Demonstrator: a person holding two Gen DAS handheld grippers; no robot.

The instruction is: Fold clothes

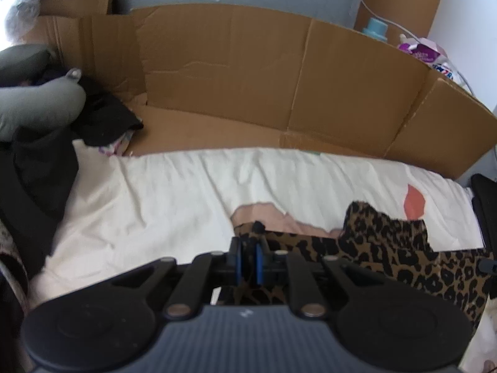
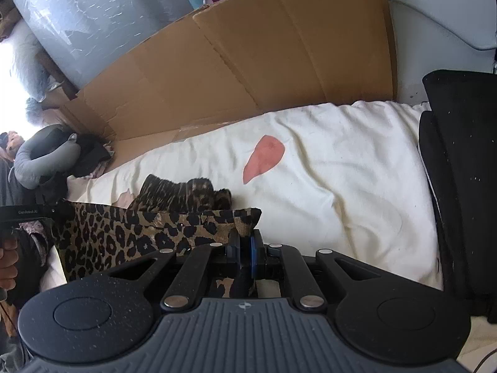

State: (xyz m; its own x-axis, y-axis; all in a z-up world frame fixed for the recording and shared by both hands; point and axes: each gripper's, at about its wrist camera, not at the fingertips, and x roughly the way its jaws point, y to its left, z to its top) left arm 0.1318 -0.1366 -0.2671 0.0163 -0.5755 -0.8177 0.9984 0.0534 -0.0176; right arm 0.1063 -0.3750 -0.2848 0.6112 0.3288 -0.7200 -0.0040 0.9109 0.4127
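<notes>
A leopard-print garment [image 1: 388, 248] lies stretched across the near part of a white sheet [image 1: 174, 192]. My left gripper [image 1: 248, 245] is shut on its left corner. In the right wrist view the same garment [image 2: 124, 230] hangs between the two grippers, with part of it bunched [image 2: 183, 194] on the sheet [image 2: 341, 186] behind. My right gripper [image 2: 245, 242] is shut on its right corner. The other gripper and a hand [image 2: 9, 261] show at the left edge of the right wrist view.
A flattened cardboard box [image 1: 248, 77] stands along the far side of the sheet. A grey neck pillow [image 1: 34, 99] and dark clothes [image 1: 102, 115] lie at the left. A black padded object [image 2: 459, 171] borders the sheet on the right. Bottles and packets [image 1: 425, 49] stand behind the cardboard.
</notes>
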